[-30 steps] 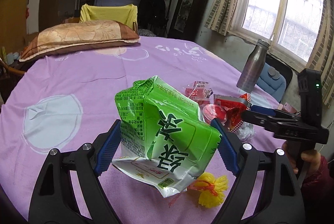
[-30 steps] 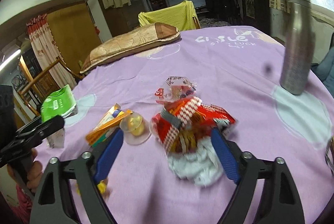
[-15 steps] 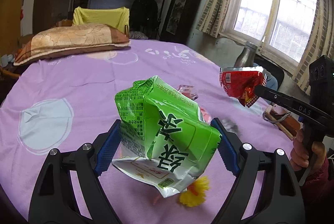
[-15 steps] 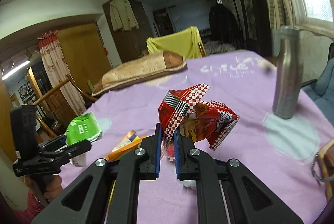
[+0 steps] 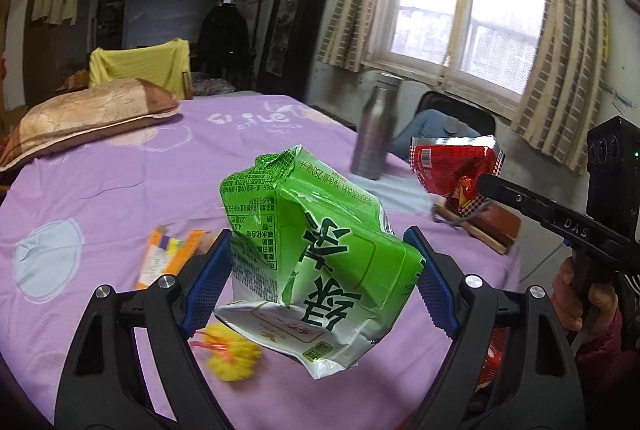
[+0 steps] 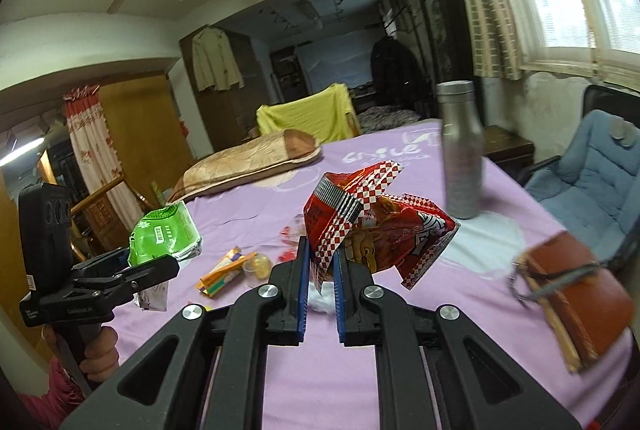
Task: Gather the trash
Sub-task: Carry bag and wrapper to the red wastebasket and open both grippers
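My left gripper (image 5: 320,272) is shut on a crumpled green tea carton (image 5: 316,250), held above the purple tablecloth (image 5: 120,181). My right gripper (image 6: 321,262) is shut on a red checkered snack bag (image 6: 380,230), lifted off the table. In the left wrist view that bag (image 5: 452,165) hangs from the right gripper at the right. In the right wrist view the carton (image 6: 164,234) shows at the left in the left gripper. Trash on the cloth: an orange wrapper (image 6: 224,272), a clear jelly cup (image 6: 256,266), a yellow pompom-like scrap (image 5: 230,354).
A steel bottle (image 6: 460,149) stands at the table's right side near a brown leather wallet (image 6: 576,294). A pillow (image 5: 84,113) lies at the far end. A blue padded chair (image 6: 592,173) sits beside the table under the window.
The right gripper closed on the red snack bag and lifted it off the cloth. Both hands rose and shifted; the left kept hold of the green carton.
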Demonstrator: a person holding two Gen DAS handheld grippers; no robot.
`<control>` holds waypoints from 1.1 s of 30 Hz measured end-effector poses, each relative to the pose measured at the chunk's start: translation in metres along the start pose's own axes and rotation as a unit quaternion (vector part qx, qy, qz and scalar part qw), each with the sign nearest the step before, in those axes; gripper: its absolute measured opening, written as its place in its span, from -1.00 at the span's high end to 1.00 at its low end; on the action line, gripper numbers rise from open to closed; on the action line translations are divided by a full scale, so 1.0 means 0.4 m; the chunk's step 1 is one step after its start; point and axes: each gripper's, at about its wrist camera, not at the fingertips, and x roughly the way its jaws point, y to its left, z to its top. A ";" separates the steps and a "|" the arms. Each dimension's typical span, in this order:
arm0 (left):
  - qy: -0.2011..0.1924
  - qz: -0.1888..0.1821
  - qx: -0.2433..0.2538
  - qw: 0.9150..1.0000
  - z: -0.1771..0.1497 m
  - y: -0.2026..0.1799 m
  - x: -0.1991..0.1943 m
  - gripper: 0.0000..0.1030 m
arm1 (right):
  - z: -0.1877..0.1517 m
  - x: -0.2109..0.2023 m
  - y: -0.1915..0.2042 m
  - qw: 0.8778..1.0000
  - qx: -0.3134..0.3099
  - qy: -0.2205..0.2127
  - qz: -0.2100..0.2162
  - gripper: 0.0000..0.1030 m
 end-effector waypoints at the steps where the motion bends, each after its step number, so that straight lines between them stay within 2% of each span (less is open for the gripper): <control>1: 0.001 -0.006 0.004 1.000 -0.001 -0.019 0.002 -0.59 | -0.005 -0.025 -0.012 1.000 0.002 -0.005 -0.005 0.77; 10: 0.012 -0.064 0.042 0.997 -0.017 -0.209 0.024 -0.59 | -0.054 -0.222 -0.113 0.997 0.023 -0.041 -0.057 0.77; 16: 0.026 -0.108 0.068 0.992 -0.032 -0.350 0.048 -0.59 | -0.110 -0.374 -0.198 0.992 0.038 -0.065 -0.103 0.77; 20: 0.039 -0.135 0.079 0.987 -0.049 -0.423 0.068 -0.59 | -0.165 -0.451 -0.262 0.986 0.056 -0.065 -0.140 0.77; 25: 0.067 -0.163 0.098 0.980 -0.075 -0.516 0.114 -0.59 | -0.269 -0.514 -0.383 0.976 0.106 -0.036 -0.185 0.77; 31: 0.115 -0.190 0.133 0.966 -0.119 -0.643 0.202 -0.59 | -0.410 -0.505 -0.533 0.962 0.179 0.030 -0.202 0.72; 32: 0.121 -0.193 0.137 0.964 -0.127 -0.654 0.213 -0.59 | -0.437 -0.493 -0.562 0.958 0.189 0.047 -0.212 0.69; 33: 0.130 -0.196 0.142 0.961 -0.138 -0.673 0.230 -0.59 | -0.457 -0.479 -0.584 0.953 0.197 0.065 -0.219 0.51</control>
